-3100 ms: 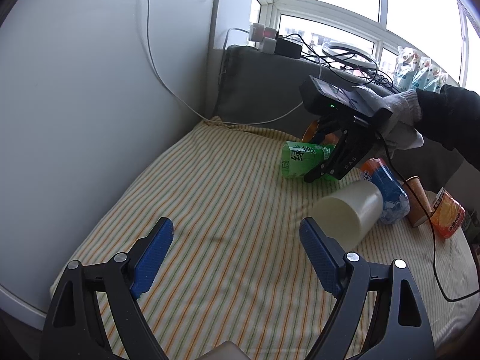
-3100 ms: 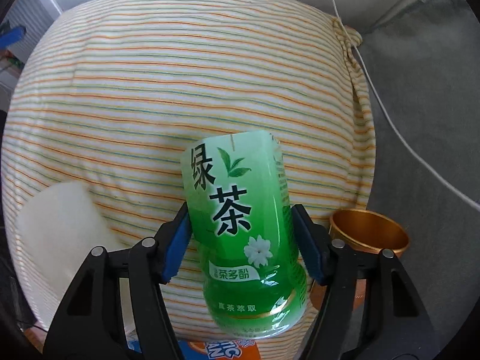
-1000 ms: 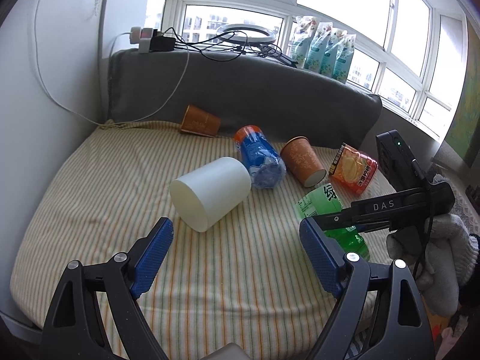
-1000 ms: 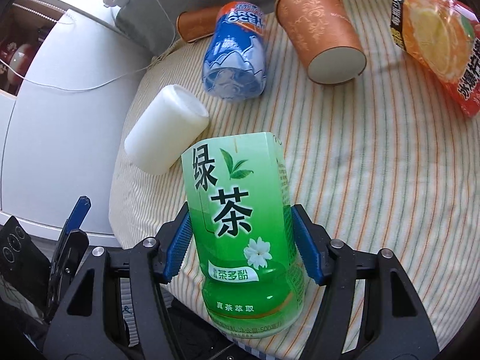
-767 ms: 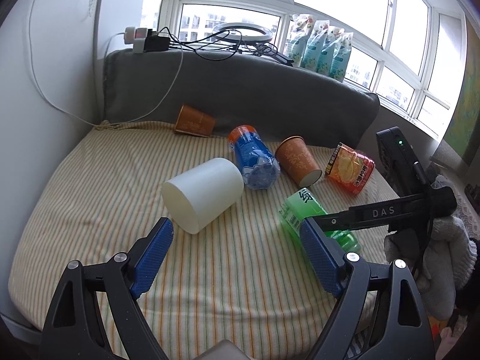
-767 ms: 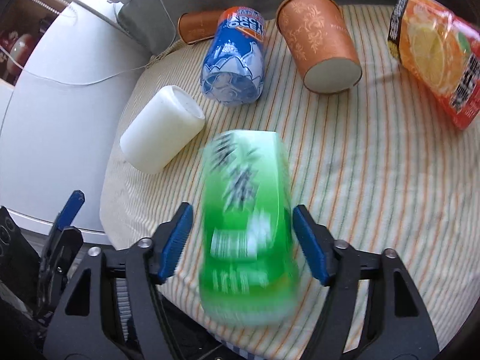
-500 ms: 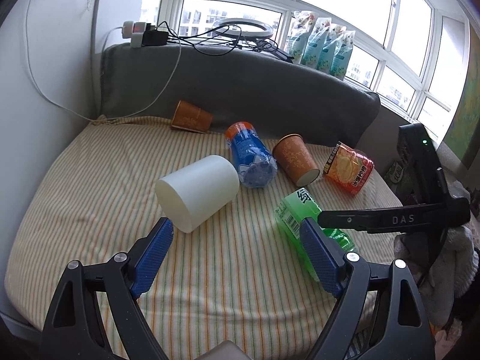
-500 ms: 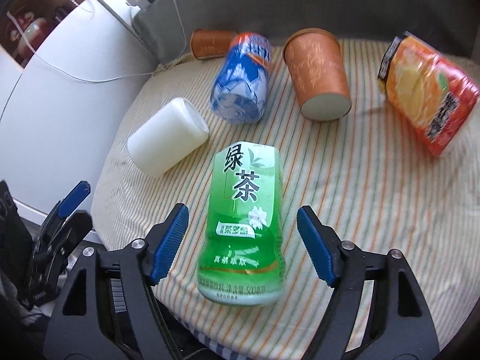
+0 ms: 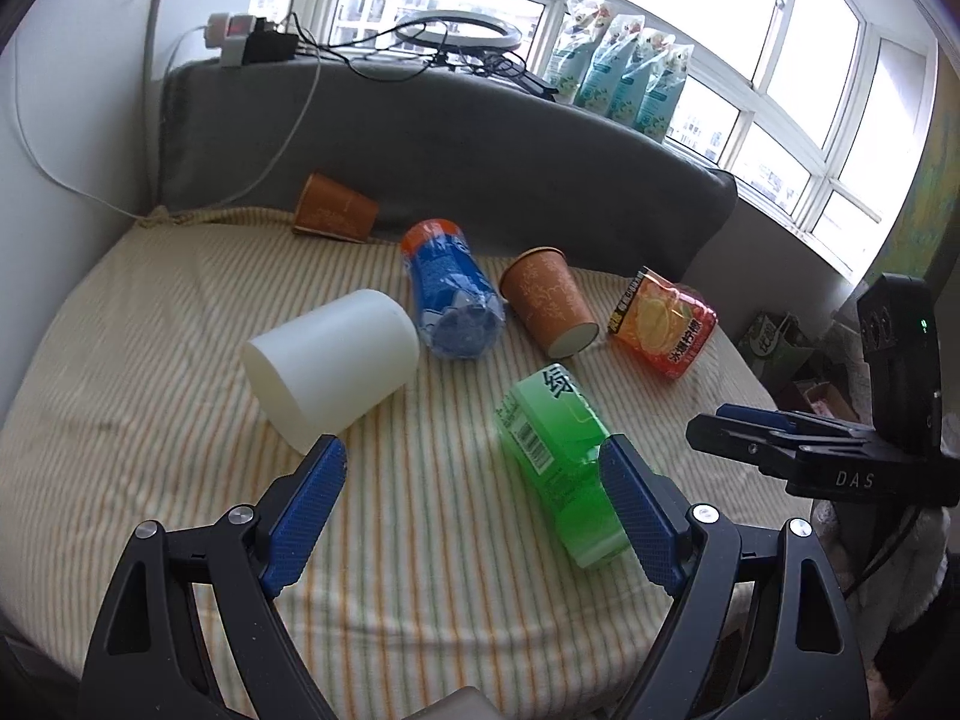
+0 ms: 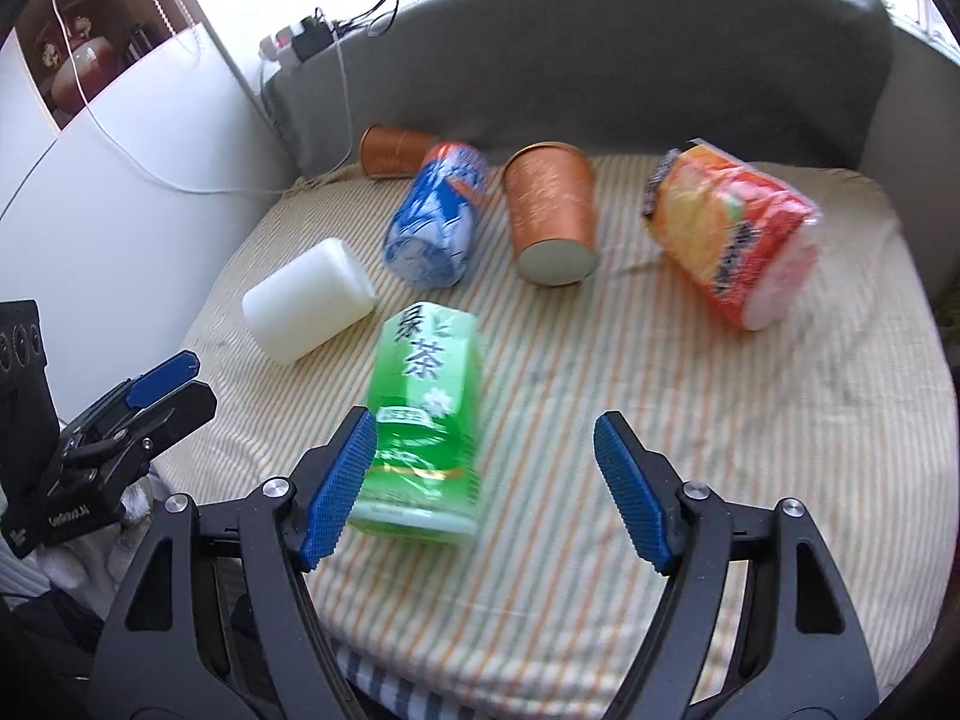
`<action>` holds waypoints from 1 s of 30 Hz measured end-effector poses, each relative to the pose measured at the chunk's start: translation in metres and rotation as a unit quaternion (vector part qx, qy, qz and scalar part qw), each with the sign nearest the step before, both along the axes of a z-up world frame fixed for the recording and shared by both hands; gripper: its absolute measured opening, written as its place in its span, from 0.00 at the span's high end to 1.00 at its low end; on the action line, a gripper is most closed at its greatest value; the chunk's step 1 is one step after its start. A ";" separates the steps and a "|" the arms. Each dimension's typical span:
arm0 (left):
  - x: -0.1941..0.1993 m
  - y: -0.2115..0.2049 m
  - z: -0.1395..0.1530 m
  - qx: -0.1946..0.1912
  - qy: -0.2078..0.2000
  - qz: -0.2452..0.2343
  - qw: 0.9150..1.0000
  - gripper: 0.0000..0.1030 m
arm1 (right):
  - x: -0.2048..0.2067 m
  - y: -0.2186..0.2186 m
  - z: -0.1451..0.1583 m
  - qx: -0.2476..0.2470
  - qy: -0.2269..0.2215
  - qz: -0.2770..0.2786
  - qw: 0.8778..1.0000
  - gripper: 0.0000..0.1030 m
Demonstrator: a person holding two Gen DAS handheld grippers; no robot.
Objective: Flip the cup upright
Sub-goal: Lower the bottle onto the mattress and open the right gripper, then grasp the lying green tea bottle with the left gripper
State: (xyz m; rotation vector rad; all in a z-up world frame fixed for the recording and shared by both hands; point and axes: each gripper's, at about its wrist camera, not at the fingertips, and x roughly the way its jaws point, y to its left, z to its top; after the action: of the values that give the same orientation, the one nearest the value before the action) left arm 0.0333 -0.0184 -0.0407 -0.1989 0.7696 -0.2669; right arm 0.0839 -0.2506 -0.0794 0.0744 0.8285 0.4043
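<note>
A white cup (image 9: pixel 333 357) (image 10: pixel 309 300) lies on its side on the striped cushion (image 9: pixel 150 324) (image 10: pixel 690 420). A brown paper cup (image 9: pixel 549 303) (image 10: pixel 552 213) lies on its side further back, and a second brown cup (image 9: pixel 333 216) (image 10: pixel 393 151) lies by the grey backrest. My left gripper (image 9: pixel 474 504) is open and empty, near the front edge, short of the white cup. My right gripper (image 10: pixel 486 492) is open and empty, just behind a green tea bottle (image 9: pixel 558 456) (image 10: pixel 423 414) that lies on the cushion. The right gripper also shows in the left wrist view (image 9: pixel 756 420).
A blue bottle (image 9: pixel 453 291) (image 10: pixel 438 222) lies between the white cup and the brown cup. An orange snack bag (image 9: pixel 663 321) (image 10: pixel 729 234) lies at the right. A grey backrest (image 9: pixel 480 150) bounds the back, a white wall (image 9: pixel 66 120) the left. Cables run along the sill (image 9: pixel 360 54).
My right gripper opened and let go of the green tea bottle, which now lies on the cushion. The right gripper drew back towards the front right edge. My left gripper stayed open.
</note>
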 end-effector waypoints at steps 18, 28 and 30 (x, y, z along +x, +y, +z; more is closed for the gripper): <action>0.075 -0.013 -0.051 -0.239 0.220 -0.017 0.946 0.16 | -0.041 -0.054 -0.003 0.016 -0.036 -0.068 0.997 0.24; 0.099 -0.021 -0.073 -0.239 0.255 -0.005 0.937 0.18 | -0.039 -0.070 -0.013 0.027 -0.024 -0.084 0.996 0.24; 0.103 -0.021 -0.076 -0.236 0.258 -0.008 0.937 0.18 | -0.038 -0.072 -0.016 0.028 -0.021 -0.086 0.996 0.24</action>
State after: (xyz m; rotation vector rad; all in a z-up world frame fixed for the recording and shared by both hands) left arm 0.1364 -0.0393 -0.1171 -0.7401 1.2208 -0.4215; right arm 0.0459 -0.3225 -0.0952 0.1881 0.7624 0.2651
